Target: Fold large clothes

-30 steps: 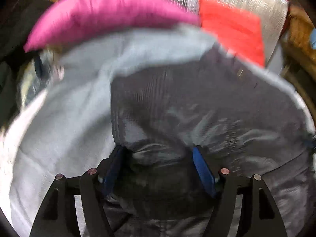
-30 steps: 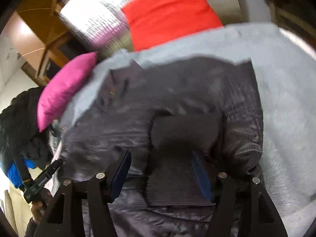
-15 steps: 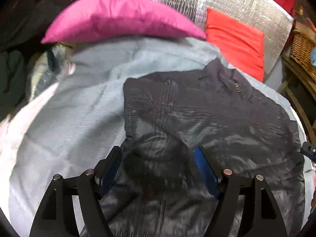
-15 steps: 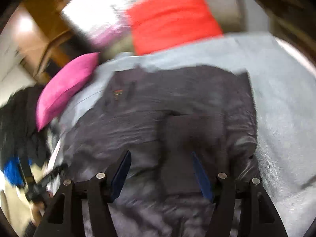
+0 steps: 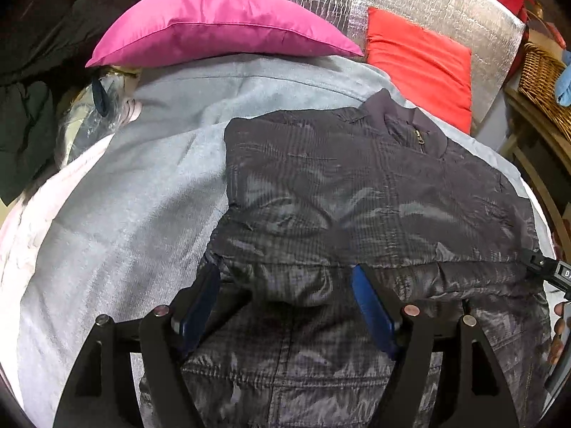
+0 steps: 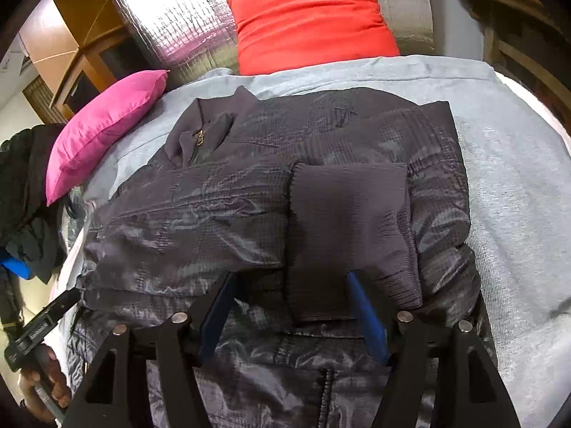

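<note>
A dark grey quilted jacket (image 5: 374, 192) lies front up on a light grey blanket (image 5: 117, 221), collar and brass zip pull (image 5: 418, 139) toward the far pillows. Both sleeves are folded across its chest. My left gripper (image 5: 285, 274) hovers open over the near left side, where the folded sleeve bulges loosely between the blue pads (image 5: 371, 306). The jacket (image 6: 221, 192) fills the right wrist view, its ribbed cuff (image 6: 349, 221) lying on the body. Above that cuff's near end my right gripper (image 6: 291, 278) stands open, its fingers straddling the cuff without pressing on it.
A magenta pillow (image 5: 221, 25) and a red pillow (image 5: 417, 64) lie at the bed's far end against a silver foil panel (image 5: 435, 10). Dark clothes (image 5: 32, 53) pile at the left. A wicker basket (image 5: 542, 78) stands right. A hand (image 6: 43, 385) holds the other gripper.
Both grippers have drawn back from the jacket toward its near side, so the collar and more of the body show. The jacket lies as before, and both stay open.
</note>
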The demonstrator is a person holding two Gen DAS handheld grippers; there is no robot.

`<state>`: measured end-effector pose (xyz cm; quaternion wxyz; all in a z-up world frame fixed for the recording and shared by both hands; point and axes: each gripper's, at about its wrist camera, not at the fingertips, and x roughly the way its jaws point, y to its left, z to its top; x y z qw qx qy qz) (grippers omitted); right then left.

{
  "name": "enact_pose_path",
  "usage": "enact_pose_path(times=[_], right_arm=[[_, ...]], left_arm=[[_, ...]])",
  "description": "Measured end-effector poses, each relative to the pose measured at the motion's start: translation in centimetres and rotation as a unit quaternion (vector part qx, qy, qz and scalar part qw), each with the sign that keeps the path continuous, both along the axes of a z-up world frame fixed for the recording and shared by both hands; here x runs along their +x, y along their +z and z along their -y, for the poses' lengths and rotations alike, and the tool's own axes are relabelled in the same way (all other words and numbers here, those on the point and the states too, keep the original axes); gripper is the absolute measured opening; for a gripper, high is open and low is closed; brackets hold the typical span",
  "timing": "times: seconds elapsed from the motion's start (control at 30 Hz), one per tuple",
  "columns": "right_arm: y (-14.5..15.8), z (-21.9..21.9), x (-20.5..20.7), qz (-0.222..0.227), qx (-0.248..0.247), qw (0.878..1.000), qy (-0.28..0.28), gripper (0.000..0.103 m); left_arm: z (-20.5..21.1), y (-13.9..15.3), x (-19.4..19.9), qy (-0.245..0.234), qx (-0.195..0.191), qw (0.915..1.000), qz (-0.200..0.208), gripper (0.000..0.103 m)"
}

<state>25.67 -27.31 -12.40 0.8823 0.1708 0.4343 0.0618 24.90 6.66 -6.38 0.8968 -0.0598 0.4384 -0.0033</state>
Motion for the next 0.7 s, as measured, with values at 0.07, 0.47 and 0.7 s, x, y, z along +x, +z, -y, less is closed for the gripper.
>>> enact_pose_path(times=[0.07,0.47,0.7], right_arm=[[0.6,0.4,-0.6,0.003,0.007,1.0,-0.002,0.069],[1.5,6.2,-17.9,0.019,0.082,0.996,-0.03,0.072],[-2.8,8.0,-28.8,-0.011,0.134,0.988,-0.073,0.075]], left_arm=[[-0.2,0.3,-0.6,-0.002,0.001,1.0,0.003,0.077],[-5.9,1.1,-13.1,-0.02,-0.033,0.9992,0.01,0.081],[-8.2,-0.1,-21.3,0.003,-0.064,0.9979,-0.008,0.082]])
